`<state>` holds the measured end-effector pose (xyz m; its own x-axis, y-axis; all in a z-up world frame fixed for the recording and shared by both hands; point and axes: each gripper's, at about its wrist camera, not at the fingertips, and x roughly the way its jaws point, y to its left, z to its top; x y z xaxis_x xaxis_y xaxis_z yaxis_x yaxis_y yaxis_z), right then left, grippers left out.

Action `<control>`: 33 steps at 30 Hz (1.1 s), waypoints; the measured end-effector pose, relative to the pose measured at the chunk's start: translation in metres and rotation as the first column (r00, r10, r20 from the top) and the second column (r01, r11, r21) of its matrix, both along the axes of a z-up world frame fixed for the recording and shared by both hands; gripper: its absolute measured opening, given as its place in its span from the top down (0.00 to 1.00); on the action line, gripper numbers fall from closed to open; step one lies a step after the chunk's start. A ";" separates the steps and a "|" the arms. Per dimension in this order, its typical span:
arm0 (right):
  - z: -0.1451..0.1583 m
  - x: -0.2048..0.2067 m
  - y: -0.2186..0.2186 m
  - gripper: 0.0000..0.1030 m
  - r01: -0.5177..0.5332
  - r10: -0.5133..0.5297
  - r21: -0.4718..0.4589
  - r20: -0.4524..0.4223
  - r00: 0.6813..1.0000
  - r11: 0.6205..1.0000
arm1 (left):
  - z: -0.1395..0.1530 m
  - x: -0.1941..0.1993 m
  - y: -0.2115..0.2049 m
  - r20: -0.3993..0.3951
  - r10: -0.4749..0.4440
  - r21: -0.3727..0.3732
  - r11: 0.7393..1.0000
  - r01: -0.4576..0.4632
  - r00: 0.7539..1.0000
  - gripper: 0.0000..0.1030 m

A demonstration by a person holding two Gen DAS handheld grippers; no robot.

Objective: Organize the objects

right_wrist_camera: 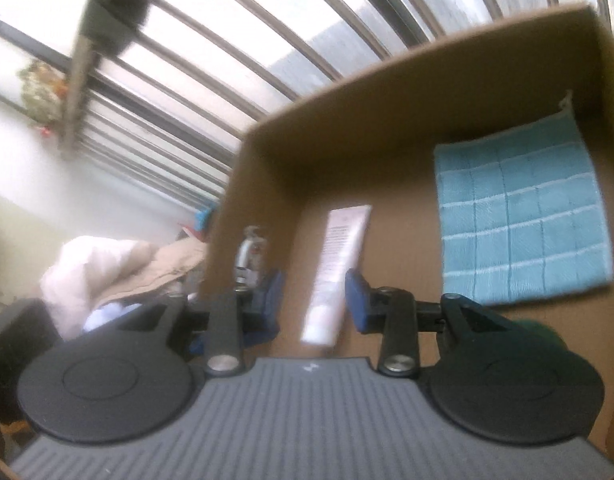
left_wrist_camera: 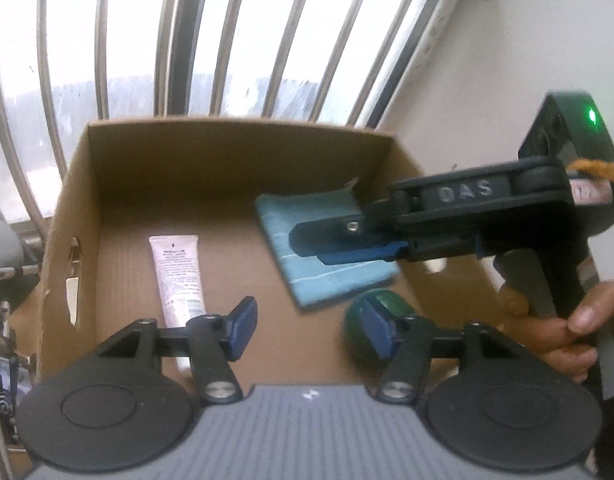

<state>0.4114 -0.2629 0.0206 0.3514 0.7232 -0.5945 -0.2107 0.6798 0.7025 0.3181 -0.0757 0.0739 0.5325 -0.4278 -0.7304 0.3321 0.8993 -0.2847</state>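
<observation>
Cardboard box (left_wrist_camera: 107, 168) holds tube (left_wrist_camera: 178, 276) lower left, blue cloth (left_wrist_camera: 307, 280) centre, green object (left_wrist_camera: 387, 304) beside it. My left gripper (left_wrist_camera: 307, 332) and right gripper (right_wrist_camera: 313, 298) both gape, empty. Tube likely light, slick; I'd pinch mid-body

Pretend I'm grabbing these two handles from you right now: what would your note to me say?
Left gripper: open, nothing between its pads, above the near part of the box.
Right gripper: open and empty, above the blue cloth.
In the box: the blue cloth lies flat on the right, the white tube lies on the left, and a dark green round thing sits at the near side by the cloth's corner.
Done: three things are in the box.
Left: I cannot see anything more waiting outside the box from these views; look around before going on.
</observation>
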 end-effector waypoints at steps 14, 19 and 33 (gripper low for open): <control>0.047 -0.172 -0.052 0.24 -0.024 -0.034 0.213 0.263 0.964 0.977 | 0.009 -0.161 0.041 0.189 0.006 -0.098 0.995 0.012 0.982 0.08; 0.023 -0.217 -0.050 0.18 0.000 -0.069 0.247 0.273 0.959 0.969 | -0.026 -0.198 0.053 0.154 0.066 -0.098 0.994 -0.052 0.986 0.06; -0.071 -0.201 0.030 0.17 -0.045 0.041 0.035 0.113 0.993 0.998 | -0.096 -0.209 0.071 0.087 0.141 0.064 0.987 -0.147 0.986 0.06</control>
<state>0.2104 -0.2330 -0.0503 0.3825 0.7598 -0.5257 -0.3176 0.6424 0.6975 0.1094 -0.0052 -0.0218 0.6436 -0.2919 -0.7075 0.2175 0.9561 -0.1965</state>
